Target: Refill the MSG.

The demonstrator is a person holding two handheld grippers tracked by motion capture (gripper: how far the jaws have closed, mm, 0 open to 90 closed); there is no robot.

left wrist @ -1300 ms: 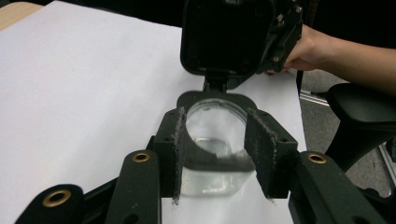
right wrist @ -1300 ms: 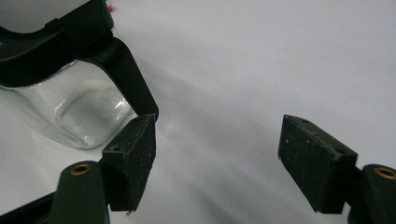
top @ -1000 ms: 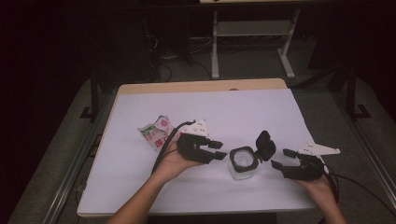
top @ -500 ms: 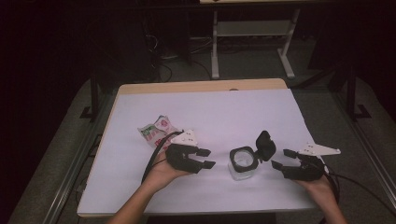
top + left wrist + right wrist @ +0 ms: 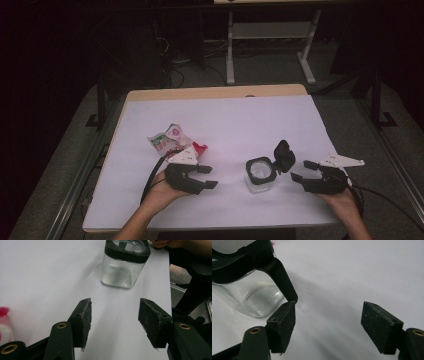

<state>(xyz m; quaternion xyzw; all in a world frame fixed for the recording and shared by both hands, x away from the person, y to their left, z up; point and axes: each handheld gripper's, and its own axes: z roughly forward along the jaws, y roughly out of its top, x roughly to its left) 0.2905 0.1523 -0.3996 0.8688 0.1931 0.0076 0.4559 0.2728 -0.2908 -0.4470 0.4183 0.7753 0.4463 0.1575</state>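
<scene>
A clear square jar (image 5: 259, 175) with a black rim stands on the white table, its black hinged lid (image 5: 283, 156) flipped open to the right. My left gripper (image 5: 208, 177) lies left of it, open and empty, jaws pointing at the jar (image 5: 124, 265). To the jar's right my right gripper (image 5: 302, 171) is open with nothing between its jaws; the jar (image 5: 249, 290) and its hanging lid (image 5: 279, 280) sit just beyond its left jaw. Crumpled packets (image 5: 167, 138) lie behind the left hand, with a red piece (image 5: 200, 148) beside them.
The white sheet covers the table (image 5: 235, 115) with bare room at the back and centre. A metal frame (image 5: 270, 35) stands on the dark floor beyond. Cables trail from both grippers toward the front edge.
My left gripper has drawn back toward the front left, away from the jar, uncovering the red piece. The right gripper and the jar have stayed put.
</scene>
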